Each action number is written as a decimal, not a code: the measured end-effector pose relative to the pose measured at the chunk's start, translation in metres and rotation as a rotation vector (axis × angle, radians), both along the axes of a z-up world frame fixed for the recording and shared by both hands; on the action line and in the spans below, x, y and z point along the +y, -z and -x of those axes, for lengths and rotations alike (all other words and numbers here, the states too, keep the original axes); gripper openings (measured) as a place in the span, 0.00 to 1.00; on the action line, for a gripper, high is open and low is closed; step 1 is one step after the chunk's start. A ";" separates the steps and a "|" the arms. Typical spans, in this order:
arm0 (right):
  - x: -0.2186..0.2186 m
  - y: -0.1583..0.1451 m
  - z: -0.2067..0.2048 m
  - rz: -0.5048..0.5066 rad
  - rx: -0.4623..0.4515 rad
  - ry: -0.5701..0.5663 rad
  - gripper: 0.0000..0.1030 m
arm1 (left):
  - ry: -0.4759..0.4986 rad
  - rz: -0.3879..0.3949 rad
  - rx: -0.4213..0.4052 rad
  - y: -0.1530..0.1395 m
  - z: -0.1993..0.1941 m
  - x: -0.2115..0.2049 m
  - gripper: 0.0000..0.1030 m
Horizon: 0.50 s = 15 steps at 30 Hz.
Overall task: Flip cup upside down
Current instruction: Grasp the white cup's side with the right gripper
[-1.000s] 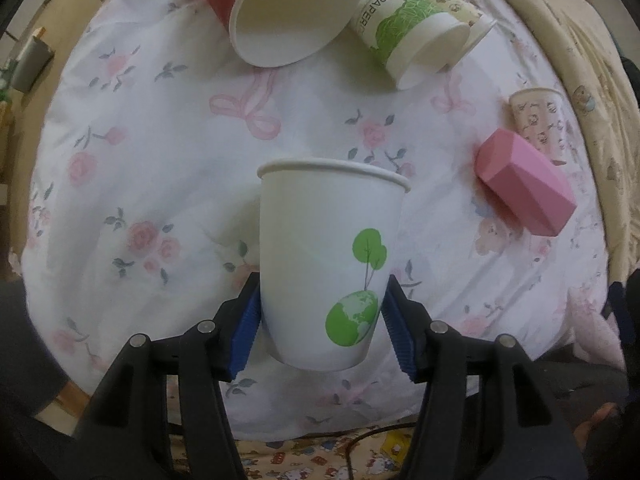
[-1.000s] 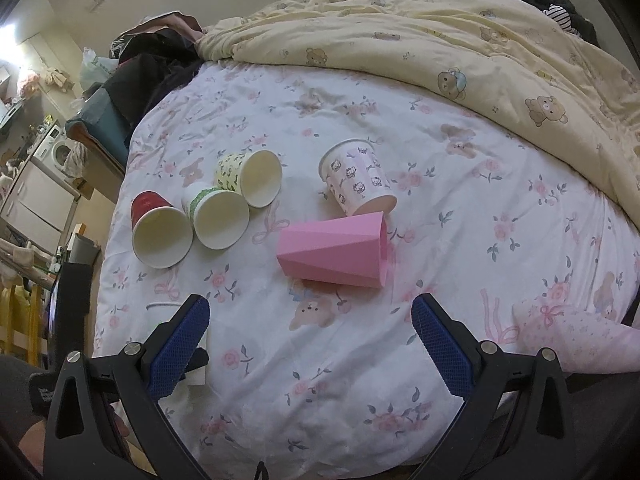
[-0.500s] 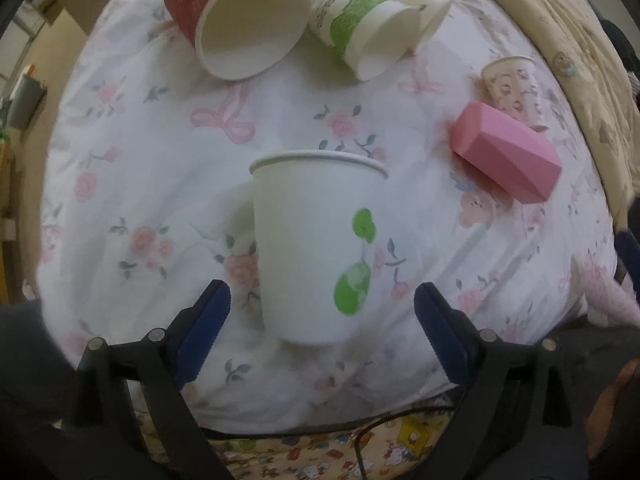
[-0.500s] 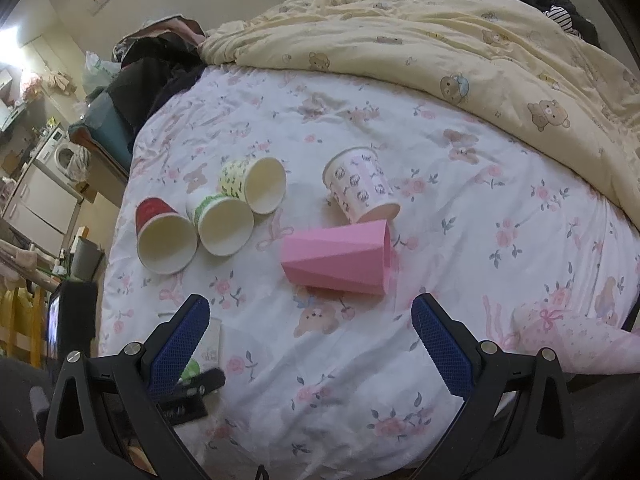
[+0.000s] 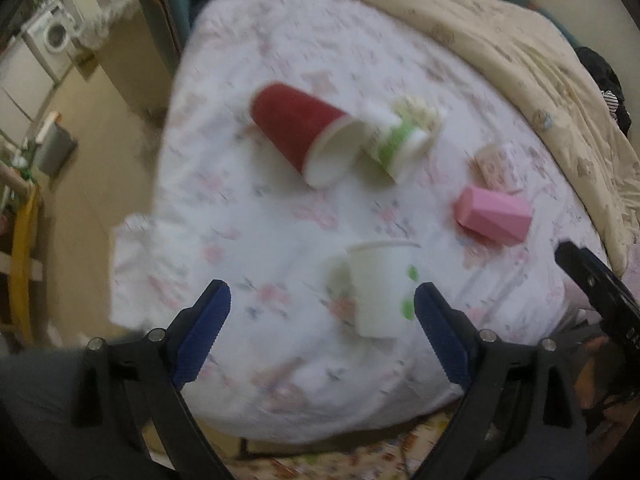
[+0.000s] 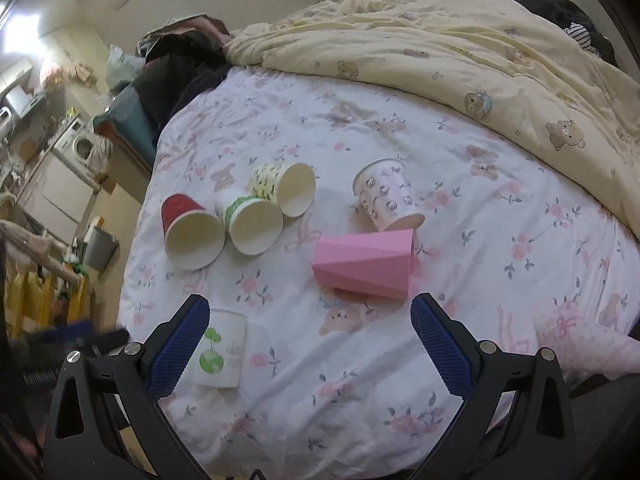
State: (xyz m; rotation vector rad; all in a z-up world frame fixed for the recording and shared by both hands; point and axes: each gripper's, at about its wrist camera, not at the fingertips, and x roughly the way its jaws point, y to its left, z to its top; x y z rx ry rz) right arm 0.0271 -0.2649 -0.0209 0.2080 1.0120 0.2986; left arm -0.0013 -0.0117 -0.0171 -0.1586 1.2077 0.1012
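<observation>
A white paper cup with a green globe print (image 5: 380,288) stands upright, rim up, near the front edge of the floral bed sheet (image 5: 248,208). It also shows in the right wrist view (image 6: 222,348), just behind that gripper's left finger. My left gripper (image 5: 322,332) is open and empty, pulled back from the cup, which stands free ahead between its fingers. My right gripper (image 6: 310,346) is open and empty above the front of the bed.
Several cups lie on their sides farther back: a red cup (image 6: 190,234), a green-print cup (image 6: 252,226), a yellow-print cup (image 6: 290,188), a pink patterned cup (image 6: 388,196) and a pink faceted cup (image 6: 366,264). A cream quilt (image 6: 460,52) covers the bed's back right. The bed edge drops off at left.
My left gripper opened, let go of the white cup and drew back and up; the cup now stands on the sheet. The right gripper barely moved.
</observation>
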 end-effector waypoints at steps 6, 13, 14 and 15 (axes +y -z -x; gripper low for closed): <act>0.016 0.004 0.004 0.004 0.044 0.001 1.00 | 0.021 -0.005 -0.027 0.005 -0.001 0.036 0.89; 0.038 0.025 -0.002 -0.008 0.156 -0.023 0.95 | 0.000 0.038 -0.028 0.022 -0.008 0.059 0.89; 0.043 0.028 -0.004 -0.015 0.178 -0.040 0.94 | -0.011 0.046 -0.027 0.025 -0.009 0.063 0.89; 0.048 0.032 -0.005 -0.021 0.194 -0.054 0.93 | -0.013 0.056 -0.023 0.029 -0.009 0.065 0.90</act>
